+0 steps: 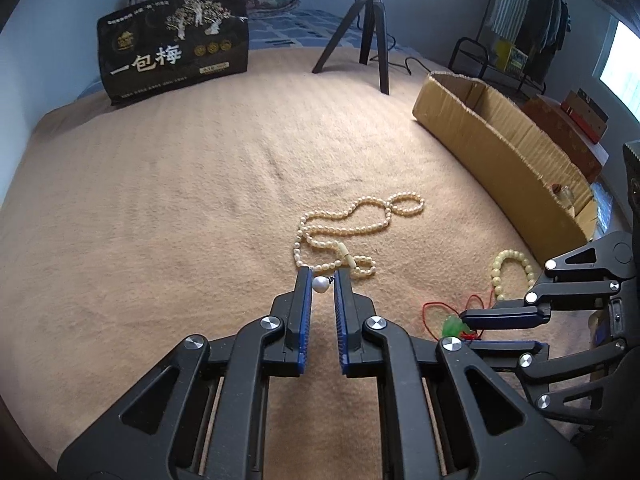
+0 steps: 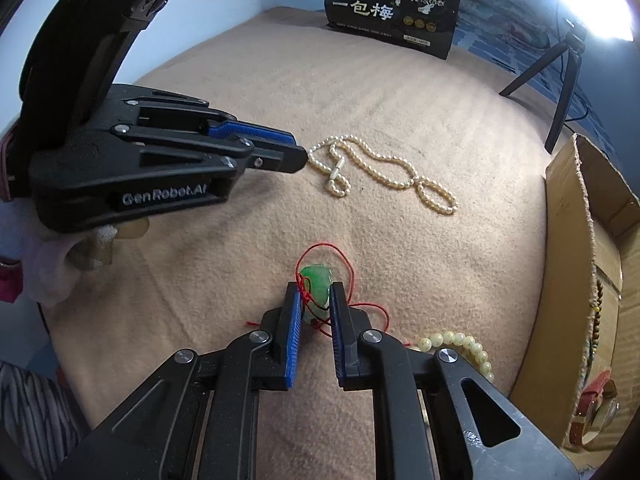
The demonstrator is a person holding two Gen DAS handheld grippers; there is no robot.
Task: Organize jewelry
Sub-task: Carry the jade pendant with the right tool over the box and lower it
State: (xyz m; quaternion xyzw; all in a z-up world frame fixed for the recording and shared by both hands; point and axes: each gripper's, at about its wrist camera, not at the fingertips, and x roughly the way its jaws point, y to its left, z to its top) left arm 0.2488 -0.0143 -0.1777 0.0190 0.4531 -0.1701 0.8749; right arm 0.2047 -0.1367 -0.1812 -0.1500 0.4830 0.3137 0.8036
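Left tool (image 1: 323, 276) grips a pearl (image 1: 321, 283) beside the necklace (image 1: 352, 224); right tool (image 2: 314, 294) clamps the green pendant (image 2: 316, 280) on the blanket (image 2: 240, 92).

- You have one pearl necklace (image 1: 352, 232) beside the cardboard box (image 1: 492, 148).
- One yellow bead bracelet (image 1: 510, 270) nearer that box.
- One green pendant (image 2: 318, 284) on red cord.
- One single pearl (image 1: 321, 284).
- One black bag (image 1: 176, 56), one tripod (image 1: 366, 36) beyond the box.
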